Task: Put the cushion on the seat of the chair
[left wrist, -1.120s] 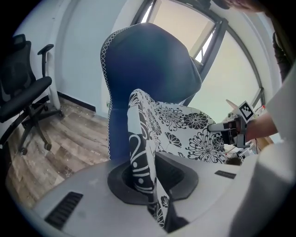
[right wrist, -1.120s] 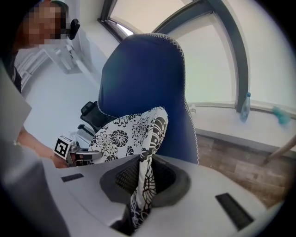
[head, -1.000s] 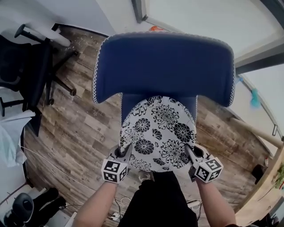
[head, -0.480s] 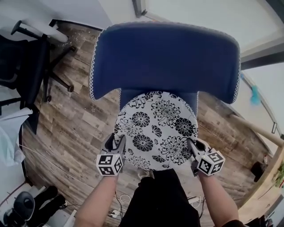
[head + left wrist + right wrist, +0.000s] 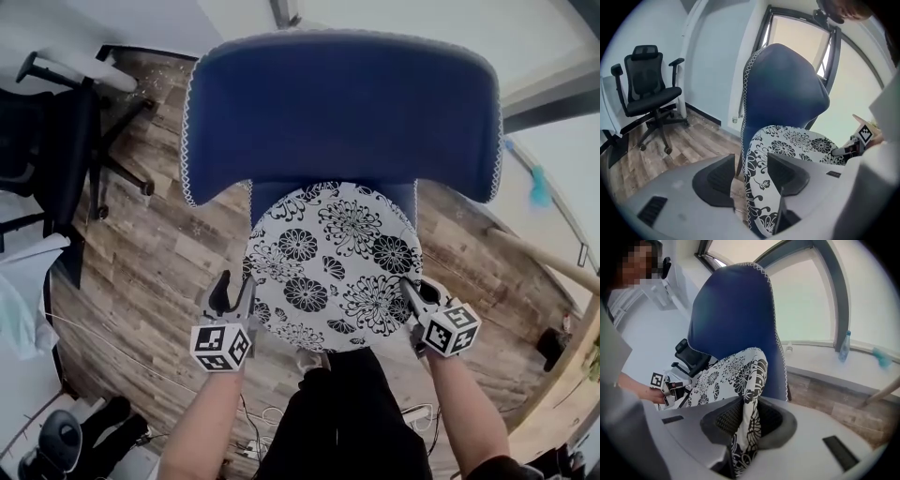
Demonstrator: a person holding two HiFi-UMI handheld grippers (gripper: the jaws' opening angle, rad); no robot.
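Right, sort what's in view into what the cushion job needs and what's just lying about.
Job: round black-and-white floral fabric cushion; blue upholstered chair; left gripper, open astride the cushion's edge; right gripper, shut on it.
Lying about: black wheeled office chair; clear plastic bottle on the windowsill.

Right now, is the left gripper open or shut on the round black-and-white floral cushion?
Open. The left gripper has its jaws apart; the round floral cushion passes between them unclamped.

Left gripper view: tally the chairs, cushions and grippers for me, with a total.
Chairs: 2 (blue chair, black office chair)
Cushions: 1 (floral cushion)
Grippers: 2 (left gripper, jaws apart; right gripper, clamped on the floral cushion's far edge)
Total: 5
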